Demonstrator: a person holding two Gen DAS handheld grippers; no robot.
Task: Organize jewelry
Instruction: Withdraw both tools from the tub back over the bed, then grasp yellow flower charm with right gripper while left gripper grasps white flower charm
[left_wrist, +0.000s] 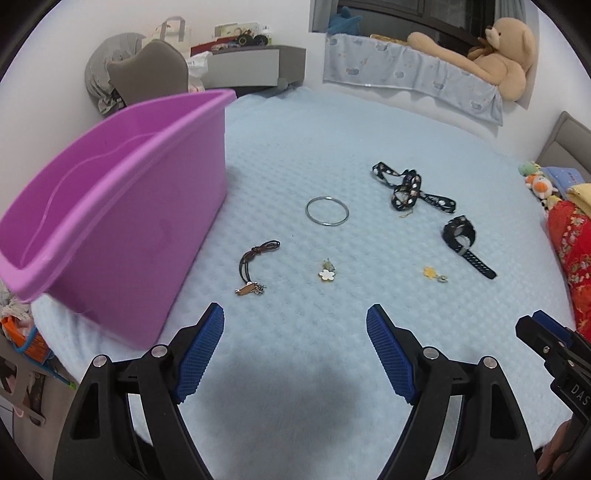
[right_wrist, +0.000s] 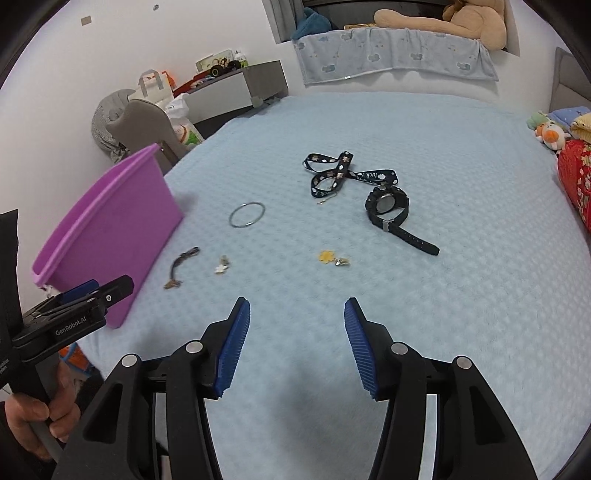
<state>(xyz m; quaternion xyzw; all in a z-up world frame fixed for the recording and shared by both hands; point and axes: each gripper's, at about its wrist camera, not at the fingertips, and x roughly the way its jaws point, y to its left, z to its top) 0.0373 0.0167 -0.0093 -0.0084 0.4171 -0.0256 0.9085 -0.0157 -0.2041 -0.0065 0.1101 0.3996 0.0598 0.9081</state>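
Across the middle of both frames, jewelry is being shown scattered on a waffle-textured blue blanket (left_wrist: 295, 147): a thin metal bangle (left_wrist: 327, 211), a corded necklace (left_wrist: 255, 266), a patterned ribbon (left_wrist: 410, 186), a rubbery black watch (right_wrist: 388, 206). The glossy purple tub (left_wrist: 110, 221) is being shown at left. The watch face is being revealed only in the right view. Left gripper (left_wrist: 295, 321) and right gripper (right_wrist: 297, 314) are being held wide, empty.

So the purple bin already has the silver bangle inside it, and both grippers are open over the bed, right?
Not quite. The silver bangle lies on the blue blanket beside the purple bin, not inside it; the left wrist view shows this. Both the left gripper and right gripper are indeed open.
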